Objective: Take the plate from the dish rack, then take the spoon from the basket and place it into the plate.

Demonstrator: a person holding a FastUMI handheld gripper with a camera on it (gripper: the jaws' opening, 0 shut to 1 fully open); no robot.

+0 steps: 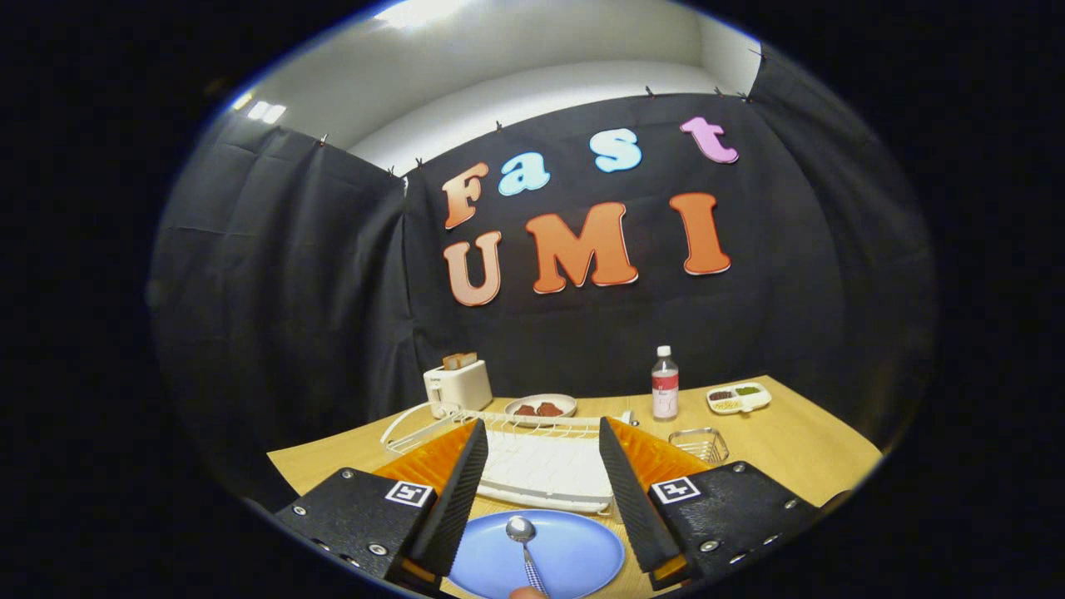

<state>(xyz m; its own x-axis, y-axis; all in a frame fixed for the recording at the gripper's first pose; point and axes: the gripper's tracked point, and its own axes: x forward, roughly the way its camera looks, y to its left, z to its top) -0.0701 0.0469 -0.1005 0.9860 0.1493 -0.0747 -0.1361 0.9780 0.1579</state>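
Between the two spread fingers of the tool [545, 499], in the gripper view, a blue plate [574, 556] lies flat on the wooden bench [790, 453], and the spoon [522, 537] rests in it, bowl toward the booth wall and handle running back toward the camera. The fingers stand wide apart and press on nothing, so the tool is open and empty. Just beyond the plate sits the white dish rack [541, 466], with no plate standing in it that can be made out; the small wire basket [700, 443] is beside the right finger. By how things lie, the placing looks done and only pulling away is left. The risk from here is the nearness of the plate to the bench's front edge: a finger dragging across the rim on the way out could slide or tip it, and the spoon, lying loose, could roll out. A small rounded shape at the handle's near end may be a fingertip, though that is hard to tell. Forward room is poor, blocked by the rack; past it stand a toaster [458, 384], a dish of food [541, 407], a bottle [664, 383] and a divided tray [739, 397]. Straight up and back looks the freest way.
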